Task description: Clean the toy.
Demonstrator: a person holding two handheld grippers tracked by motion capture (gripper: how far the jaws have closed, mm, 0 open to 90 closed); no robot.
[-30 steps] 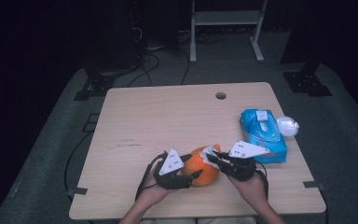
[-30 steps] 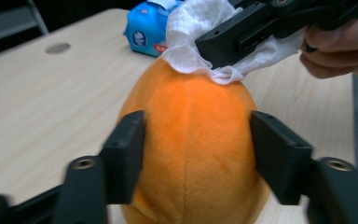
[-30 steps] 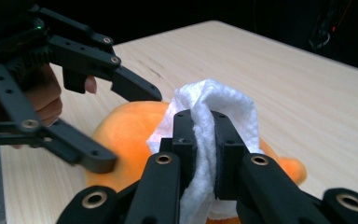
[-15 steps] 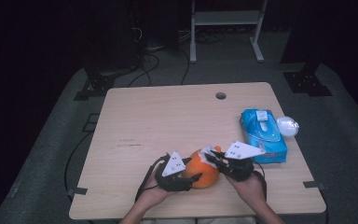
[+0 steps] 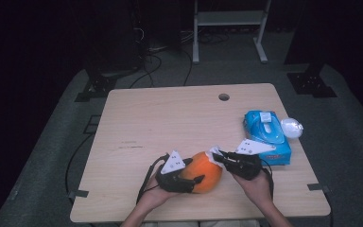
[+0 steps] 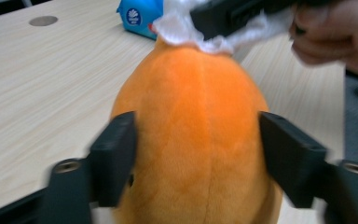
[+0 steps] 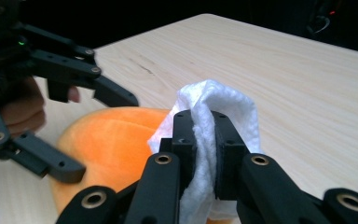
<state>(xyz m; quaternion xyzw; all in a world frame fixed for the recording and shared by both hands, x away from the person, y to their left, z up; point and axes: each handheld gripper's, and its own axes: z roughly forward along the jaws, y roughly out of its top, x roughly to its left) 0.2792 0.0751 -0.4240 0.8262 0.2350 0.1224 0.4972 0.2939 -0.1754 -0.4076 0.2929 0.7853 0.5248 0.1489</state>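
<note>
Near the desk's (image 5: 137, 118) front edge, the orange plush toy (image 5: 203, 170) sat between the left tool's (image 5: 196, 179) jaws, which had just been opening around it, steadying it. The right tool (image 5: 216, 154), clenched on a white wipe (image 7: 214, 112), pressed the wipe on the toy's top, apparently for cleaning.

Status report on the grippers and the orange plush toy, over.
Left gripper astride orange plush toy, jaws just opening. Right gripper shut on white wipe, wipe touching toy's top. Blue wipe pack off to the side, nothing in the way.
</note>
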